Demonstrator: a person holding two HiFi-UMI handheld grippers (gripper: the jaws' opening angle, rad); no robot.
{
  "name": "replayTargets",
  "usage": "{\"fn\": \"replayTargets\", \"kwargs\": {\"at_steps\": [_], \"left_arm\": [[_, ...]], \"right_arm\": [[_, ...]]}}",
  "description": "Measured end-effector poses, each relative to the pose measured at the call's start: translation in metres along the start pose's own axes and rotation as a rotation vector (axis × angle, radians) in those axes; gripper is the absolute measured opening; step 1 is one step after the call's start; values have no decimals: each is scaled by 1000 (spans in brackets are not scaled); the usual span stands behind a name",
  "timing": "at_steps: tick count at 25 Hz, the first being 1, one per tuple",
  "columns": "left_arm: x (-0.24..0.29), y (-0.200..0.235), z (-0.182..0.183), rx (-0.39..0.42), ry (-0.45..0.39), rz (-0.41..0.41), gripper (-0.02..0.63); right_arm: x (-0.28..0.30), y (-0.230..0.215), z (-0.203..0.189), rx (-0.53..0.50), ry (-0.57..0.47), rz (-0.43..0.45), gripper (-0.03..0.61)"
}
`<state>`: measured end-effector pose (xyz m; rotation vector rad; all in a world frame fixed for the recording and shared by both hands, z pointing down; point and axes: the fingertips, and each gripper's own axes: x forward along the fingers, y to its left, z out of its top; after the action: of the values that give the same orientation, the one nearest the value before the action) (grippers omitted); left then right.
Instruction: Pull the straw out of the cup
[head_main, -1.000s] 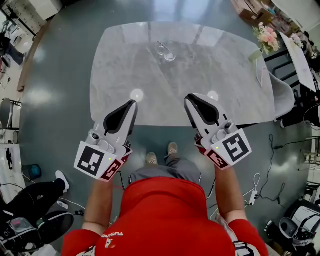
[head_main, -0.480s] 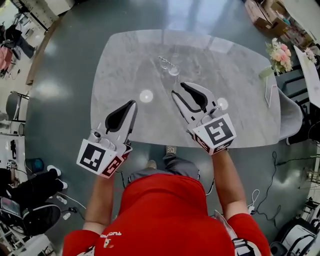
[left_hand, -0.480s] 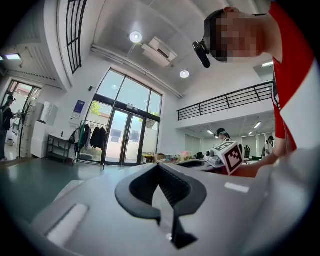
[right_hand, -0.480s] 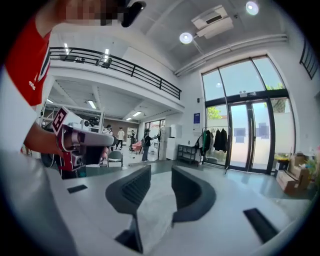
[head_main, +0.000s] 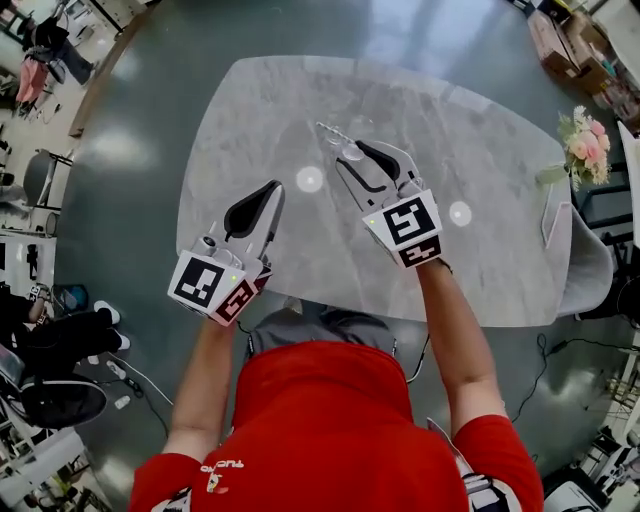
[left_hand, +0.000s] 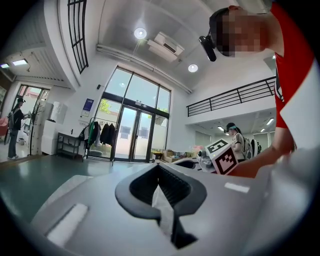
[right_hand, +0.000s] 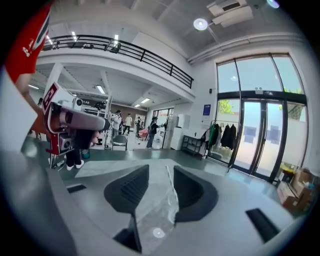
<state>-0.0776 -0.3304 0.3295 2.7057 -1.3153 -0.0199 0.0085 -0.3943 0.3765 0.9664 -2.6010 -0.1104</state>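
A clear cup (head_main: 351, 152) stands on the grey marble table (head_main: 480, 150), and a clear straw (head_main: 328, 130) leans out of it toward the far left. My right gripper (head_main: 351, 154) has reached the cup. Its jaws have just been opening and now stand open on either side of the cup, with the pads apart from it. In the right gripper view the cup (right_hand: 163, 215) and the straw (right_hand: 170, 181) show between the jaws of the right gripper (right_hand: 160, 170). My left gripper (head_main: 266, 197) hovers over the table's near left part, shut and empty. The left gripper view shows its shut left gripper (left_hand: 159, 169).
A vase of pink flowers (head_main: 585, 140) stands at the table's right end, beside a white chair (head_main: 588, 262). Bright lamp reflections (head_main: 310, 180) lie on the tabletop. People and chairs stand on the floor at the left (head_main: 55, 340). Cables run over the floor at the right.
Both grippers have moved forward over the table. The right one travelled farther, up to the cup, and its jaws went from shut to open. The left stays shut.
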Motion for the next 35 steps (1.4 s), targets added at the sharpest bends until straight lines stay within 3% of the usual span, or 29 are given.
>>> {"fn": "replayTargets", "kwargs": {"at_steps": [18, 25, 30, 35], "left_arm": [[40, 35, -46, -32, 89, -55, 5], [39, 44, -50, -45, 100, -53, 5], [41, 42, -58, -52, 113, -63, 5], [45, 40, -61, -56, 121, -77, 5]], "right_arm": [[92, -21, -67, -213, 271, 15, 135], [108, -25, -77, -228, 320, 6, 133], [107, -32, -81, -234, 330, -24, 52], [106, -36, -81, -226, 335, -34, 21]]}}
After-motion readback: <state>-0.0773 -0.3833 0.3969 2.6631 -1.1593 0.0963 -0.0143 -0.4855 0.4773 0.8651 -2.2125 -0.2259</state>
